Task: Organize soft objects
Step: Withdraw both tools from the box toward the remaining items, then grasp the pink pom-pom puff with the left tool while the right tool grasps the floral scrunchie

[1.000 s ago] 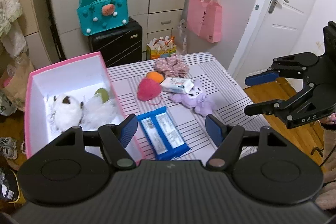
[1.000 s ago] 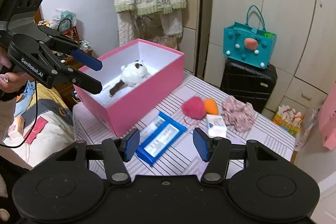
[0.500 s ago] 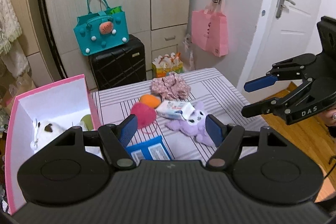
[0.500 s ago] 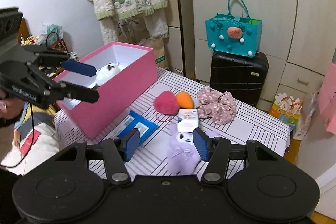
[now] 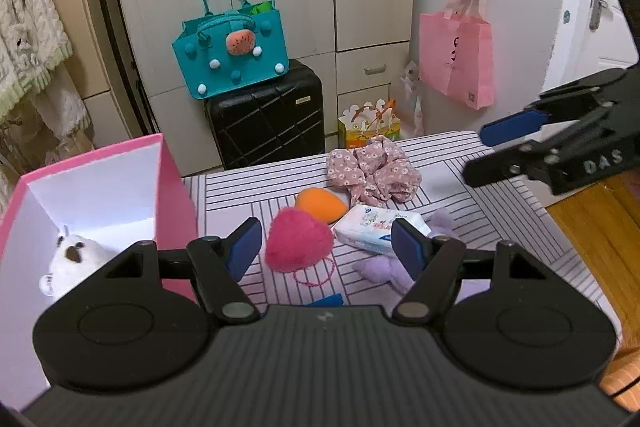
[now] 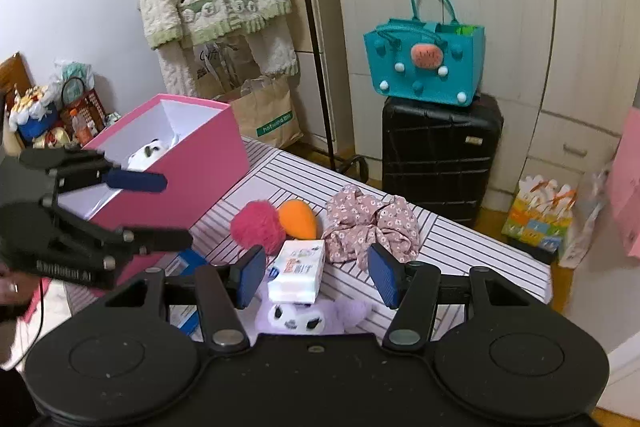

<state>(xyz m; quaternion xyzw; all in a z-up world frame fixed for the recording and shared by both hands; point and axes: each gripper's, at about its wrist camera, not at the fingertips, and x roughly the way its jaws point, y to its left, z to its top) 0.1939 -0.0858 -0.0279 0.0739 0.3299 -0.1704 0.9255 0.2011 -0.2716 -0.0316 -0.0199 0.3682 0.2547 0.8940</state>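
Soft objects are lying clustered on the striped surface point(image 5: 500, 203): a pink heart plush point(image 5: 298, 245), an orange sponge point(image 5: 320, 203), a floral scrunchie point(image 5: 372, 171), a tissue pack point(image 5: 376, 225) and a purple plush toy point(image 6: 306, 317).

- Tissue pack is resting partly on the purple plush toy's head; in the right wrist view its near end is overlapping the toy's forehead.
- Orange sponge is sitting just beside the pink heart plush, touching or nearly so; floral scrunchie is lying just behind the tissue pack.
- A thin pink hair tie point(image 5: 314, 271) is lying on the surface at the near edge of the heart plush.
- Pink box point(image 5: 176, 187) is standing at the left end of the surface, open-topped, holding a white plush point(image 5: 76, 259) inside.
- A blue packet point(image 6: 188, 261) is lying near the box's base, mostly hidden by gripper parts.

Left gripper point(image 5: 326, 247) is hovering above the surface, fingers spread wide, gripping nothing; the heart plush and tissue pack are showing between them. Right gripper point(image 6: 316, 275) is likewise hovering with fingers spread apart and holding nothing, with the tissue pack and purple toy framed in the gap. Each gripper is appearing in the other's view, both off the surface.

Background: teal bag point(image 6: 424, 63) sitting on a black suitcase point(image 6: 440, 155).
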